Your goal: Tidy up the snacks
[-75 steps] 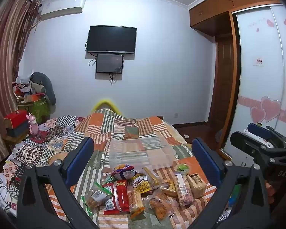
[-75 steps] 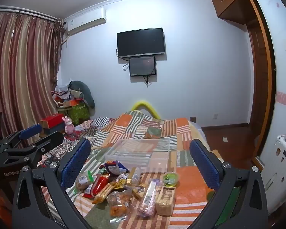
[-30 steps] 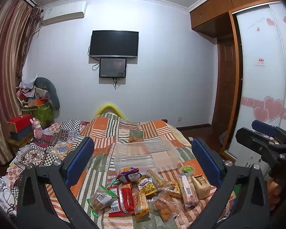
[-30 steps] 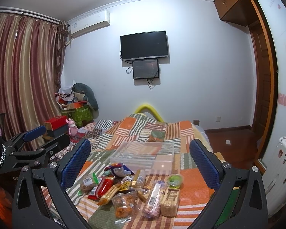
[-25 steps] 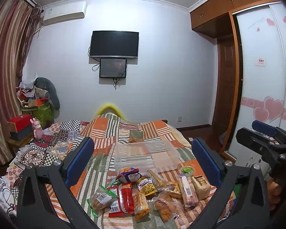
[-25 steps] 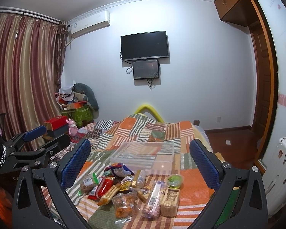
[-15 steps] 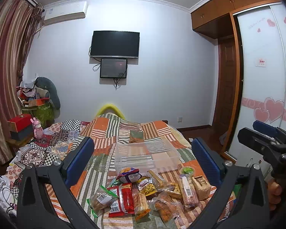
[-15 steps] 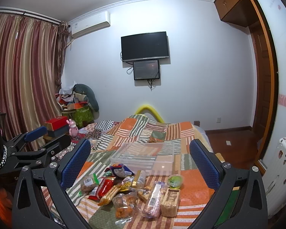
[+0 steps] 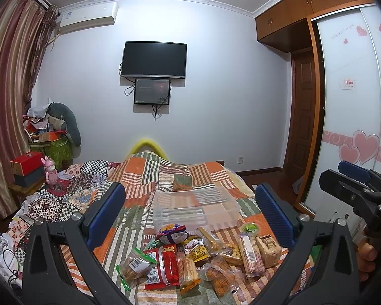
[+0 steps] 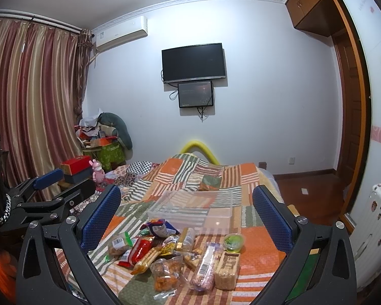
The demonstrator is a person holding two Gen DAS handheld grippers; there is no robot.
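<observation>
Left wrist view: my left gripper point(image 9: 190, 213) is held above the bed point(image 9: 144, 178), its blue pads spread wide with nothing between them. Ahead and below, between the fingers, lies the pile of snacks point(image 9: 200, 254) on the patchwork quilt. A red pack point(image 9: 165, 261) lies left of centre, a green cup point(image 9: 250, 228) towards the right finger. Just beyond the pile sits a clear bin point(image 9: 193, 208). My right gripper point(image 9: 355, 190) shows at the far right edge.

Right wrist view: my right gripper point(image 10: 186, 216) is also held above the bed point(image 10: 241, 178), pads wide apart and holding nothing. The snacks point(image 10: 175, 251) lie between and below the fingers, with the green cup point(image 10: 233, 242) nearer the right finger. The bin point(image 10: 193, 208) stands right behind them. My left gripper point(image 10: 50, 188) pokes in from the left, beside the left finger.
</observation>
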